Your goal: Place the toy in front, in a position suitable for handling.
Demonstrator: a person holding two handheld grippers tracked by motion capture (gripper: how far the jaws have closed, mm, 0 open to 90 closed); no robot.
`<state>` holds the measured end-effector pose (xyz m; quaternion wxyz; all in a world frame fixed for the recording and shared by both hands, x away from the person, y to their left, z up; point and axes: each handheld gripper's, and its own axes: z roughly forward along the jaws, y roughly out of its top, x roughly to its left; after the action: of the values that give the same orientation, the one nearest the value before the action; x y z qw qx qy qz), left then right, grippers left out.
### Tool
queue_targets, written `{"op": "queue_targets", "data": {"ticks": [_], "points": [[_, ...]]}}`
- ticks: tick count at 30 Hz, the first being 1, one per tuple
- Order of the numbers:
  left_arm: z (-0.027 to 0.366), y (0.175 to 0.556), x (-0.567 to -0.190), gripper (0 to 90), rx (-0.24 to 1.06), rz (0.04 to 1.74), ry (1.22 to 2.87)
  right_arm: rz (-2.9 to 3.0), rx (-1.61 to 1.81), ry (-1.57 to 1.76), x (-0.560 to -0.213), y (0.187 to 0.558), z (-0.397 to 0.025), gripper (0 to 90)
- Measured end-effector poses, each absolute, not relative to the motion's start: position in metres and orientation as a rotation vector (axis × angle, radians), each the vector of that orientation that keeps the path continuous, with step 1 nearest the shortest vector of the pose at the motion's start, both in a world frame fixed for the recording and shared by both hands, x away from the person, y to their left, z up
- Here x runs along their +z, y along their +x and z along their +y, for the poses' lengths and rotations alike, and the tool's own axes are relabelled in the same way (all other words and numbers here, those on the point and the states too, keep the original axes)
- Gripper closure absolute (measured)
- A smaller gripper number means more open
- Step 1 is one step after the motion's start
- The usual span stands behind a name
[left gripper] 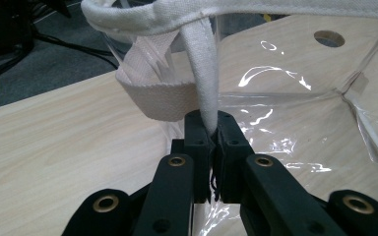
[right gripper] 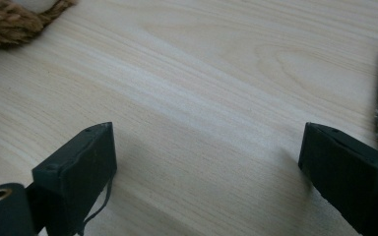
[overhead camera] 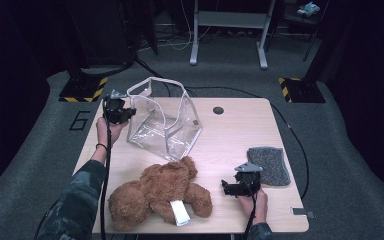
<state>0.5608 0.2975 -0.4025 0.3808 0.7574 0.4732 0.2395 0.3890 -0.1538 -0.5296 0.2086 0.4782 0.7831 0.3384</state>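
A clear plastic bag [overhead camera: 166, 116] with white trim stands open at the back left of the wooden table [overhead camera: 230, 130]. My left gripper [overhead camera: 118, 111] is at its left rim, shut on the bag's white strap [left gripper: 203, 73], which runs up from between the jaws. A brown teddy bear [overhead camera: 157, 194] lies on the table's front, a white tag [overhead camera: 181, 212] on it. My right gripper [overhead camera: 228, 187] hovers low over bare wood between the bear's leg and a grey felt pad [overhead camera: 269, 164]. It is open [right gripper: 206, 162], nothing between its jaws.
A round cable hole [overhead camera: 218, 110] sits in the table behind the bag. Cables trail over the grey carpet. A white desk frame [overhead camera: 229, 30] stands at the back. Yellow-black striped bases [overhead camera: 82, 90] flank the table's far corners.
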Motion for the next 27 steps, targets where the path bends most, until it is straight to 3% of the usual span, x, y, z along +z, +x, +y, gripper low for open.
{"op": "queue_targets", "data": {"ticks": [27], "points": [[0.333, 0.541, -0.404, 86.3, 0.657, 1.304, 1.833, 2.186, 0.937, 1.326, -0.529, 0.389, -0.154, 6.8]]}}
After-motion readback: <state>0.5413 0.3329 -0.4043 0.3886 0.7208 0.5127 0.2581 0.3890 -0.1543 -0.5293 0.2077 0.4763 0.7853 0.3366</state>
